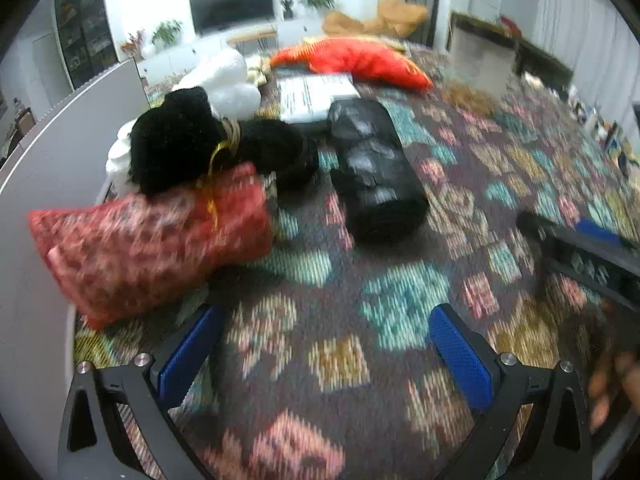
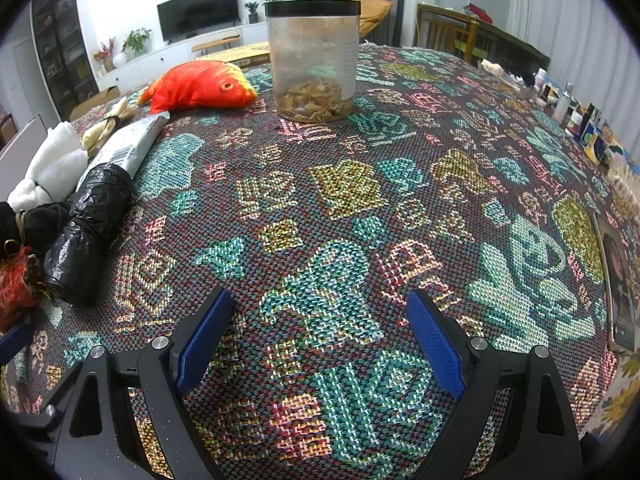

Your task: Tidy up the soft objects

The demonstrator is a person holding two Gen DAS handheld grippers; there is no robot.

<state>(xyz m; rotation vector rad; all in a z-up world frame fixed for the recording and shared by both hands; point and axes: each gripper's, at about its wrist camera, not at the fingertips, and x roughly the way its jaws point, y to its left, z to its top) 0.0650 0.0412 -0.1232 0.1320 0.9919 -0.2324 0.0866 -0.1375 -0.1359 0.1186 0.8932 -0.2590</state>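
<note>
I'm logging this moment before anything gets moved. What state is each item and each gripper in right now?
left gripper: open, holding nothing
right gripper: open, holding nothing
clear jar: upright, black lid on, partly filled
orange fish plush: lying on its side
black plastic bundle: rolled up, lying flat
grey mailer bag: lying flat, sealed as far as visible
red mesh bag: lying down, neck tied with gold cord

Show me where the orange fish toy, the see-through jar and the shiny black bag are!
Orange fish toy point(image 2: 200, 84), right wrist view, on the middle of its body.
See-through jar point(image 2: 312, 64), right wrist view, on its clear wall.
Shiny black bag point(image 1: 374, 168), left wrist view, on its crinkled middle.
</note>
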